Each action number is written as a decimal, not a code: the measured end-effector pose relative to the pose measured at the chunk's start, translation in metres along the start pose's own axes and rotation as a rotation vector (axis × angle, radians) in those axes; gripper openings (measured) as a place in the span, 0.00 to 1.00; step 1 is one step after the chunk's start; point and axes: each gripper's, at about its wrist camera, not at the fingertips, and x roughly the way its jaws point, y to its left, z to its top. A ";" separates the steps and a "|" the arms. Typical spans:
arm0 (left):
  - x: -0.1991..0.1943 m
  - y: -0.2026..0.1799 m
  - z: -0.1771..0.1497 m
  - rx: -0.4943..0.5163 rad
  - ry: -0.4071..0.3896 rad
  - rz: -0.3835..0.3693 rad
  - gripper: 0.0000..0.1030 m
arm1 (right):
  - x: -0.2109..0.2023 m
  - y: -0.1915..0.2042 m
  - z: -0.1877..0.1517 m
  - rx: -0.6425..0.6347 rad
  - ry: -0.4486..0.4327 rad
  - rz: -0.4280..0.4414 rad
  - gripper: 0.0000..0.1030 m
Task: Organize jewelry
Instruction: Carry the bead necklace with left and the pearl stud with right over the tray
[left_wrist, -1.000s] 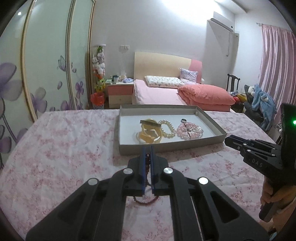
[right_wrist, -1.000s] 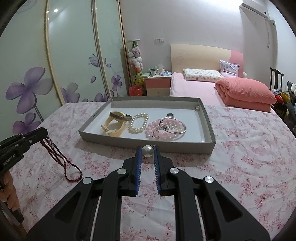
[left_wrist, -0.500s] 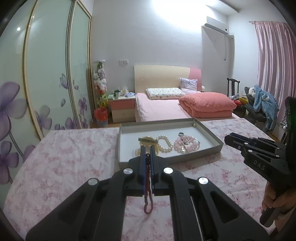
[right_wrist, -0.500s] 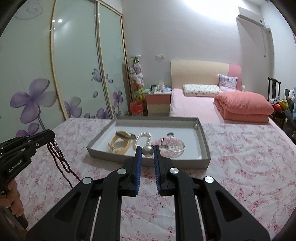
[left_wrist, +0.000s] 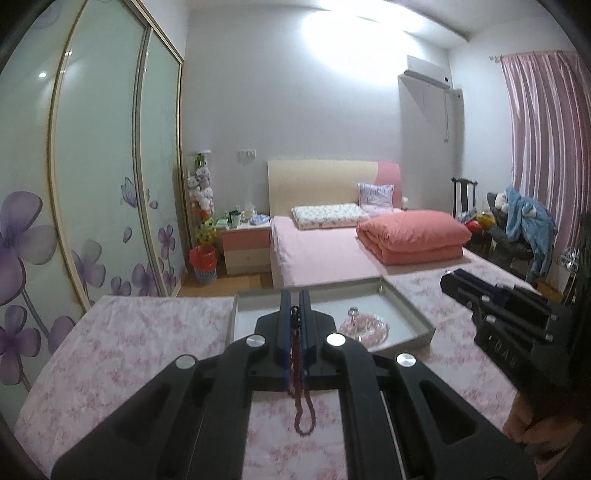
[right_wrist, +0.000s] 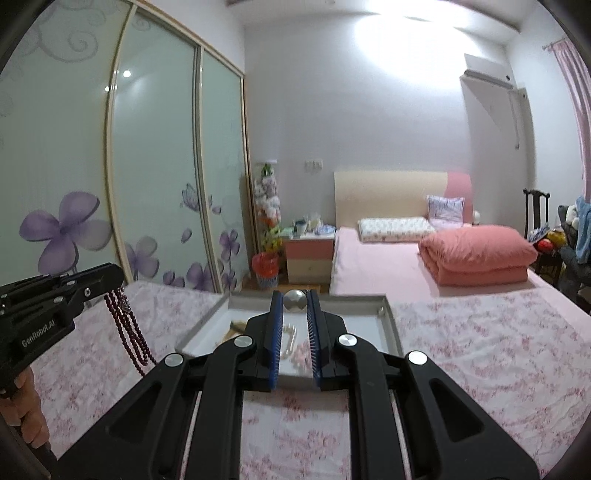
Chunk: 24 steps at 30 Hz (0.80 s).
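Above the counter (right_wrist: 480, 350), short of the tray (right_wrist: 392, 325):
Left claw (left_wrist: 294, 306): pinching the dark-red bead necklace (left_wrist: 301, 398), dangling clear for transfer.
Right claw (right_wrist: 294, 301): clamping a silver ball (right_wrist: 294, 300), tray-bound.

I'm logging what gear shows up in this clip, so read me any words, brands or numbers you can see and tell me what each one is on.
"GenRobot.AI": white letters on the side of the left gripper, seen from the right wrist camera.
"DAS" or similar: faint raised letters on the side of the right gripper, too dim to read with certainty.
Nothing else readable; no print shows on the tray, the bead necklace or the metal ball.
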 end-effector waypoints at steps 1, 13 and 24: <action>0.001 -0.001 0.003 -0.003 -0.010 0.001 0.05 | 0.001 0.001 0.001 -0.003 -0.013 -0.004 0.14; 0.024 -0.005 0.020 -0.022 -0.048 0.013 0.05 | 0.018 -0.006 0.009 -0.009 -0.096 -0.055 0.14; 0.068 -0.006 0.042 -0.034 -0.060 0.000 0.05 | 0.060 -0.015 0.020 0.001 -0.130 -0.073 0.14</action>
